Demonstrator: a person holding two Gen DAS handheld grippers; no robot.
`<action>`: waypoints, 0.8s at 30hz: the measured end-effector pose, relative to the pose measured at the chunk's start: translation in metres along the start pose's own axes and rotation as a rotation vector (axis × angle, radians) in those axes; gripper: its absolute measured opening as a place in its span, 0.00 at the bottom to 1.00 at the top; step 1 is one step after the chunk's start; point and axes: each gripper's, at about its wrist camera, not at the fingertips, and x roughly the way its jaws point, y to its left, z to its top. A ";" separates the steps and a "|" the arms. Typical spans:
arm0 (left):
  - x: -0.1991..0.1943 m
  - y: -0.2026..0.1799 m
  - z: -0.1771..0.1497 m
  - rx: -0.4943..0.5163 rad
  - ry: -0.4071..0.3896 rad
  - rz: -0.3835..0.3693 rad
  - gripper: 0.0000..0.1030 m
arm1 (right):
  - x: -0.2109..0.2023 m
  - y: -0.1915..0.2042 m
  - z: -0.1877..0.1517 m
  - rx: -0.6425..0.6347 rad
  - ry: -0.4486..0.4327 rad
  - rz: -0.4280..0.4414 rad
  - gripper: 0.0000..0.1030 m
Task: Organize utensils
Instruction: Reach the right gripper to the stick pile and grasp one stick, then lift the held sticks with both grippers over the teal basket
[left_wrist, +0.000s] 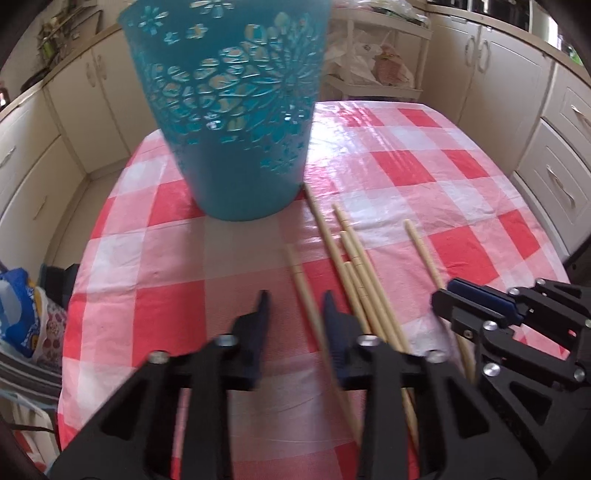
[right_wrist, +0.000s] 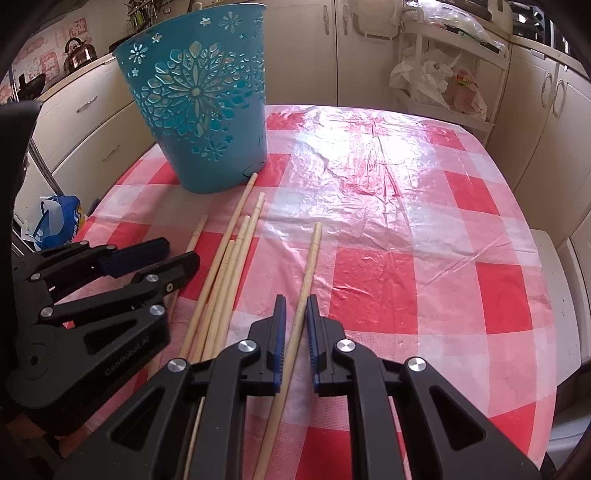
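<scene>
Nearest the lens, at the bottom of the left wrist view, the left tongs (left_wrist: 295, 299) are standing spread. One chopstick (left_wrist: 299, 277) is lying in the gap, close to the right-hand finger (left_wrist: 330, 310), and neither pad is pressing on it. The fingers are showing blurred there. In the right wrist view the right tongs (right_wrist: 296, 302) are pinching a separate chopstick (right_wrist: 312, 251) near its lower half, with the blue pads (right_wrist: 282, 332) sitting against its sides.

Cream cabinets (right_wrist: 369, 44) are filling the background across the top of both views. The desk (right_wrist: 406, 221) is taking up the middle of each frame, and a red and white checked plastic cloth (left_wrist: 406, 166) is covering it. A teal bin (left_wrist: 236, 147) with flower cut-outs is standing upright on the cloth, at upper centre in the left view and upper left (right_wrist: 207, 110) in the right view.

Below the bin, a loose bundle of chopsticks (left_wrist: 354, 266) is lying flat on the cloth, and the longest one is reaching up to the bin's base. The bundle (right_wrist: 229, 258) is lying between the two tongs, the left tongs (right_wrist: 177, 254) at the left edge of the right view and the right tongs (left_wrist: 454, 291) at the right edge of the left view.
</scene>
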 end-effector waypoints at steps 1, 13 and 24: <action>0.000 0.001 0.001 0.002 0.008 -0.023 0.07 | 0.000 -0.001 0.001 0.002 0.004 0.008 0.07; -0.003 0.011 -0.004 0.003 0.048 -0.047 0.07 | 0.002 0.008 0.003 -0.038 0.049 0.018 0.08; -0.026 0.009 -0.007 0.036 -0.024 -0.010 0.05 | -0.021 -0.012 -0.004 0.140 -0.031 0.125 0.06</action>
